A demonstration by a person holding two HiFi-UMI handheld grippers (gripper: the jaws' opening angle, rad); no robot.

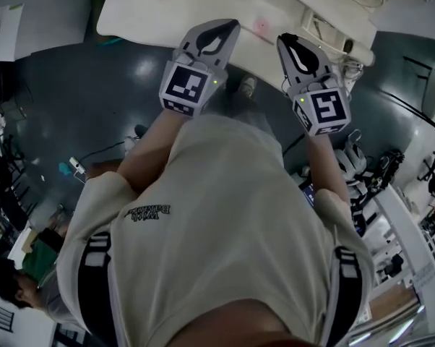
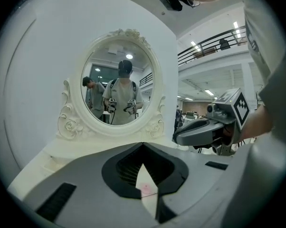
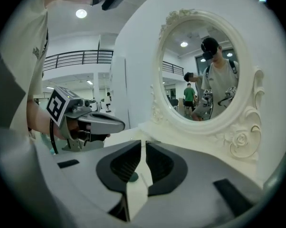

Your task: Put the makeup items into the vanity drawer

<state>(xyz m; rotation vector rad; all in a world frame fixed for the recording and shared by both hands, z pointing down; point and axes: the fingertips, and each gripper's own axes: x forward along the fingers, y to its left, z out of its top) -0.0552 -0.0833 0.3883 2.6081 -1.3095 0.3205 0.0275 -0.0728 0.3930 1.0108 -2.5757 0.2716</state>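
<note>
A white vanity table (image 1: 152,16) runs across the top of the head view, and a small pink item (image 1: 261,26) lies on it near the front edge. My left gripper (image 1: 219,27) hovers over that edge just left of the pink item, its jaws meeting at the tip with nothing in them. Through the gap behind its jaws the left gripper view shows a pink spot (image 2: 145,188) on the white top. My right gripper (image 1: 288,43) hangs just right of the item with a narrow slit between its jaws (image 3: 144,144) and nothing held. No drawer shows clearly.
An oval mirror (image 2: 118,87) in an ornate white frame (image 3: 240,144) stands at the back of the vanity, reflecting the person. White fittings (image 1: 326,29) sit on the table's right part. Dark floor (image 1: 80,100) lies below, with cables, another person at lower left and clutter at right.
</note>
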